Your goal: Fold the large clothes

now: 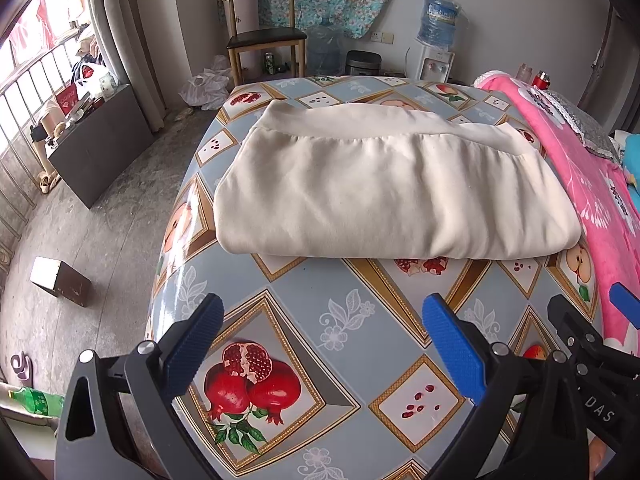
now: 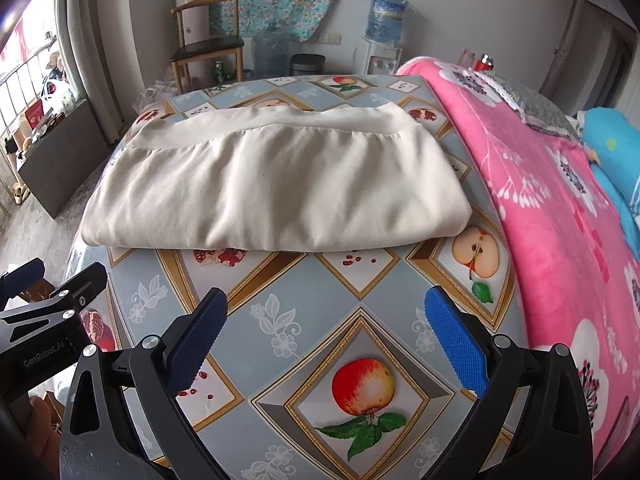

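Note:
A cream garment (image 1: 384, 184) lies folded into a thick rectangle on the fruit-patterned table (image 1: 312, 320), its waistband along the far edge. It also shows in the right wrist view (image 2: 276, 184). My left gripper (image 1: 320, 344) is open and empty, held above the table short of the garment's near fold. My right gripper (image 2: 326, 336) is open and empty too, just to the right of the left one. The right gripper's edge shows in the left wrist view (image 1: 592, 320). The left gripper's edge shows in the right wrist view (image 2: 48, 280).
A pink flowered blanket (image 2: 560, 208) covers a bed along the table's right side. A wooden chair (image 1: 264, 36), water jugs and a dispenser (image 1: 436, 48) stand by the far wall. A dark cabinet (image 1: 100, 140) and a small box (image 1: 60, 280) sit on the floor left.

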